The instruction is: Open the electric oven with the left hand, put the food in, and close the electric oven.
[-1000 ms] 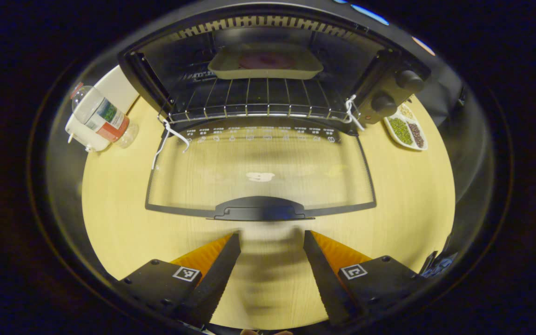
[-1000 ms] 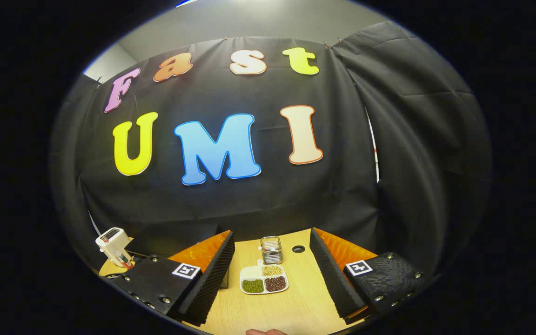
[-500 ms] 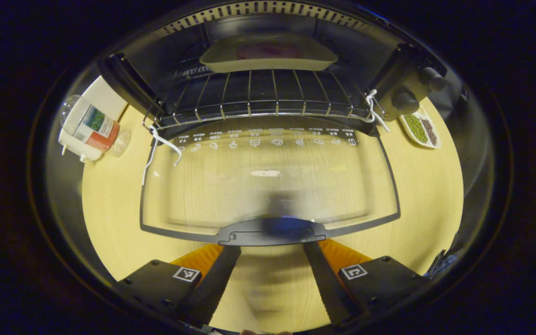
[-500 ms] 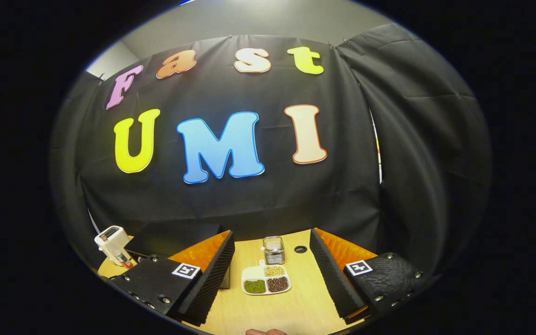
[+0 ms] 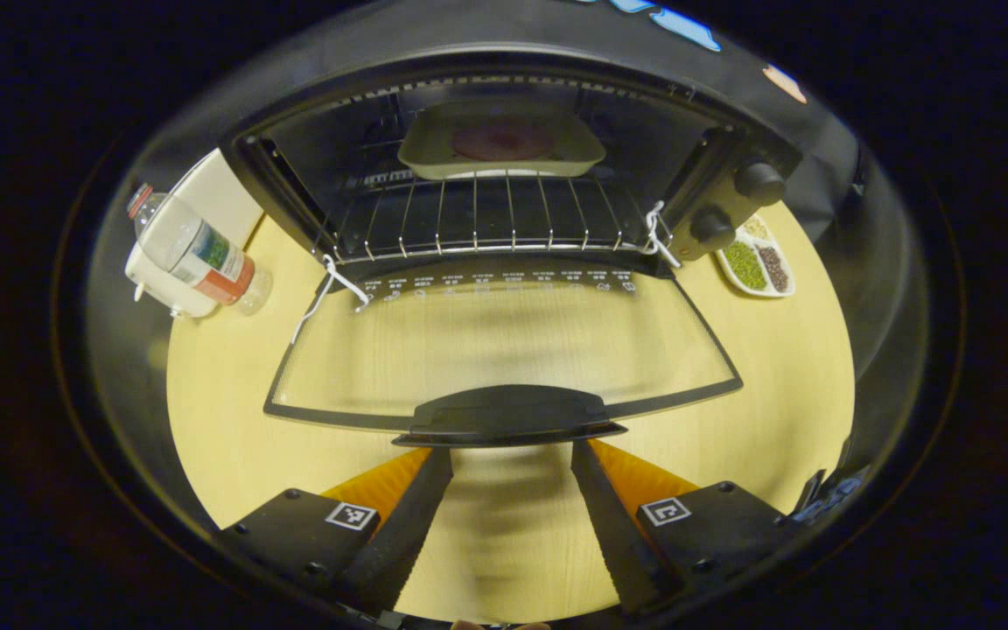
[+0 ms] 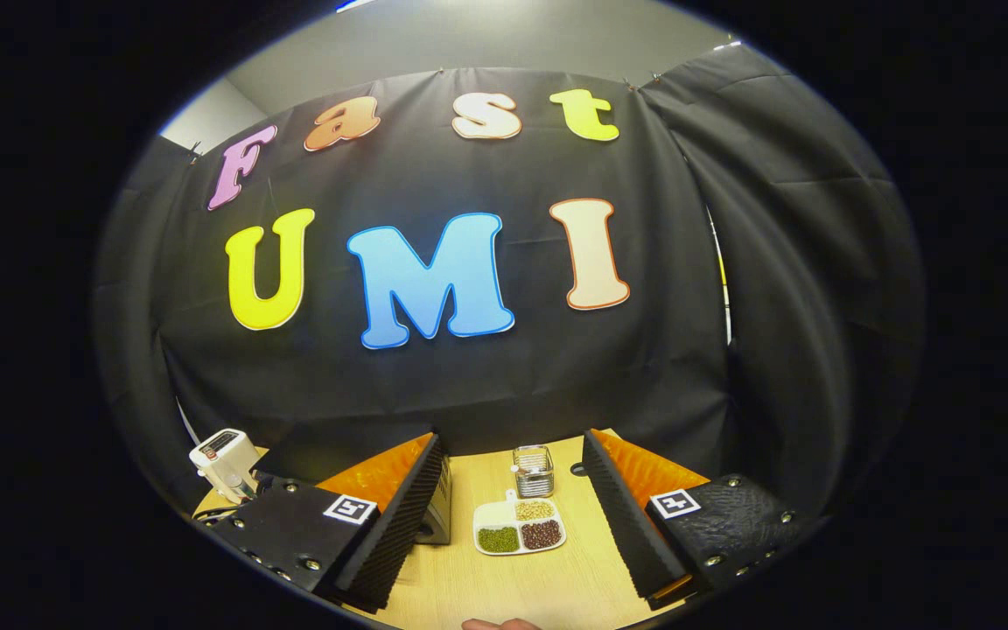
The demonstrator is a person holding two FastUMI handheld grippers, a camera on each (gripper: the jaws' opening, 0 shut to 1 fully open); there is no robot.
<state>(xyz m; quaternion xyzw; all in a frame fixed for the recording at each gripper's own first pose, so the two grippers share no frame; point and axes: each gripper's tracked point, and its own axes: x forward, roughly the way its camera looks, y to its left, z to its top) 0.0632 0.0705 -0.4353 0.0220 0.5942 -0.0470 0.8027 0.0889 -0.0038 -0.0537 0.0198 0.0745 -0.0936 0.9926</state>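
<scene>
At the bottom of the left gripper view I saw the left gripper as two long wedge-shaped fingers with fine sawtooth ribbing along their inner faces. Each finger sat on a chunky mounting block carrying a small square black-and-white marker near its inner corner, with round screw heads along the edges. The right gripper, low in the right gripper view, had the same build: ribbed wedges, a marker per block, and bright little screws. Its lower-right block had a rough, pebbled surface.
</scene>
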